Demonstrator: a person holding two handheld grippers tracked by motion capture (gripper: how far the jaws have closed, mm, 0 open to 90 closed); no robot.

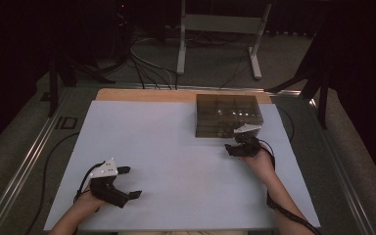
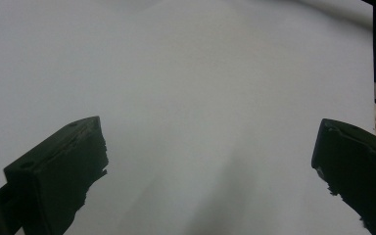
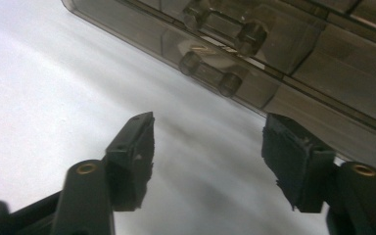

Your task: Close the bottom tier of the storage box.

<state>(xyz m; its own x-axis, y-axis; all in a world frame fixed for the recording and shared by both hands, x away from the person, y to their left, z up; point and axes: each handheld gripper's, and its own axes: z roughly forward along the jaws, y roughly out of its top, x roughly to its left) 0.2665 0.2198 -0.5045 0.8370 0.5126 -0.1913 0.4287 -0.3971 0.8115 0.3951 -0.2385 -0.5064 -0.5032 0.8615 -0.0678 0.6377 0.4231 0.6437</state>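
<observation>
Evidently my right gripper (image 1: 234,148) sat parted and empty just before the smoked plastic compartment box (image 1: 228,115) at the bench's (image 1: 142,142) far right, while my left gripper (image 1: 129,182) rested wide open, holding nothing. I judged a careless push forward could shove the light box instead of gripping it.

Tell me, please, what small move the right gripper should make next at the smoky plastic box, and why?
Probably ease the right gripper forward to the smoky plastic box, toward the knobs on its front. Its jaws stand open with nothing between them, and bare white table still separates them from the box. The left gripper rests open, far away.
</observation>
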